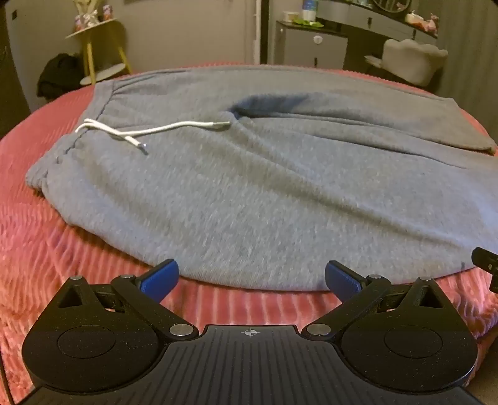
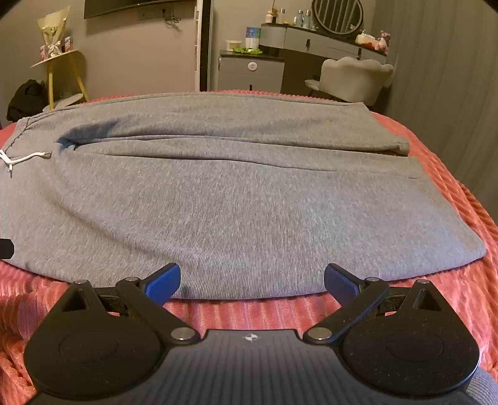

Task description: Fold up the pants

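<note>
Left gripper (image 1: 251, 278) was wide open, jaws spread as far as they go, nothing between the blue pads (image 1: 160, 280), holding nothing. It sat tilted down over the pink ribbed blanket (image 1: 46, 249), just short of the near edge of the grey pants (image 1: 249, 193). Pad tips looked level with that near hem, contact not clear, slight blur.

Right gripper (image 2: 252, 280) was the same: fully open, empty, blue pads (image 2: 163, 283) either side of the near edge of the pants (image 2: 249, 212), tips over or just touching the fabric edge, can't say which. Pink blanket (image 2: 242, 314) showed directly under and in front of the jaws.

Pants lay flat on the blanket ahead of both grippers, spread sideways: waistband to the left, leg cuffs to the right. Legs were side by side, near leg closest to the grippers, far leg behind it, a shadowed crease at the crotch between them. White drawstring (image 1: 140, 131) lay loose on the fabric ahead-left of the left gripper, near the waistband; from the right wrist view it was far left (image 2: 25, 159).

A black part of the other gripper poked in at the right edge of the left view and at the left edge of the right view.

Beyond the bed: yellow-legged side table (image 2: 59, 62) far left, grey cabinet (image 2: 252, 71) straight ahead, pale chair (image 2: 354, 78) ahead-right, dresser with round mirror (image 2: 337, 15) behind it.
</note>
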Action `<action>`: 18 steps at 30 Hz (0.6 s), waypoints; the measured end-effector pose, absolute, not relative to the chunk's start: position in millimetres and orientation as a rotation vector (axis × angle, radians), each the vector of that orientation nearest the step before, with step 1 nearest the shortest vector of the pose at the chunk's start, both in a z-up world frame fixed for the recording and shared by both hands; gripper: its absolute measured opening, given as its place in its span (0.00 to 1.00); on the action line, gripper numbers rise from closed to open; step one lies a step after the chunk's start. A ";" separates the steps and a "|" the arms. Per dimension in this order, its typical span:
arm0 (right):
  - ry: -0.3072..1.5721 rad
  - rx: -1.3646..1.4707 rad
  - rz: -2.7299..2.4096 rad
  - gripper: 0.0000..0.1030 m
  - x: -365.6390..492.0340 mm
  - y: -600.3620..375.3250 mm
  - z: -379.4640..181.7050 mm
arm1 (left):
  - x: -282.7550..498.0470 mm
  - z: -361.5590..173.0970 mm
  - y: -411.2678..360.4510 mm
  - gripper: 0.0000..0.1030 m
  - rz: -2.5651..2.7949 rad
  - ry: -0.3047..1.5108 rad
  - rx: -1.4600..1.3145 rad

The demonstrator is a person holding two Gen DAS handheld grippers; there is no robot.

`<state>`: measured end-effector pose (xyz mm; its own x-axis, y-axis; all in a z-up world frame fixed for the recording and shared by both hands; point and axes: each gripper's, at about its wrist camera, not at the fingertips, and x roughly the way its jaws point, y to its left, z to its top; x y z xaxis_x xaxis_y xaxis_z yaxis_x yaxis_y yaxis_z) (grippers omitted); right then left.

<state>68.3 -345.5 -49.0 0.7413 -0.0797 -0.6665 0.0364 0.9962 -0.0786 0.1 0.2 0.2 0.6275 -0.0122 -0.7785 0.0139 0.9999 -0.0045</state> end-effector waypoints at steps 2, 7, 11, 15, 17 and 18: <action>0.727 -0.065 -0.067 0.96 68.4 -345.8 -48.9 | -0.2 0.1 0.0 1.00 -0.016 0.893 0.003; 0.728 -0.058 -0.070 0.96 68.1 -346.0 -48.9 | -3.7 -6.8 2.1 1.00 -0.020 0.888 0.010; 0.734 -0.051 -0.065 0.96 68.7 -349.8 -48.7 | -3.8 -9.8 1.8 1.00 -0.021 0.894 0.007; 0.740 -0.039 -0.070 0.96 69.6 -350.0 -49.3 | 2.3 -6.4 2.8 1.00 -0.015 0.911 -0.010; 0.740 -0.036 -0.073 0.96 69.5 -350.3 -48.8 | 2.5 -7.0 3.2 1.00 -0.015 0.913 -0.011; 0.739 -0.035 -0.075 0.96 69.4 -350.5 -48.9 | 2.7 -7.1 3.1 1.00 -0.015 0.913 -0.011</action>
<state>69.4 -350.5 -48.9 0.7367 -0.0802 -0.6714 0.0557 0.9968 -0.0579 2.7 3.1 -7.1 0.6111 -0.0179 -0.7913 0.0084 0.9998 -0.0161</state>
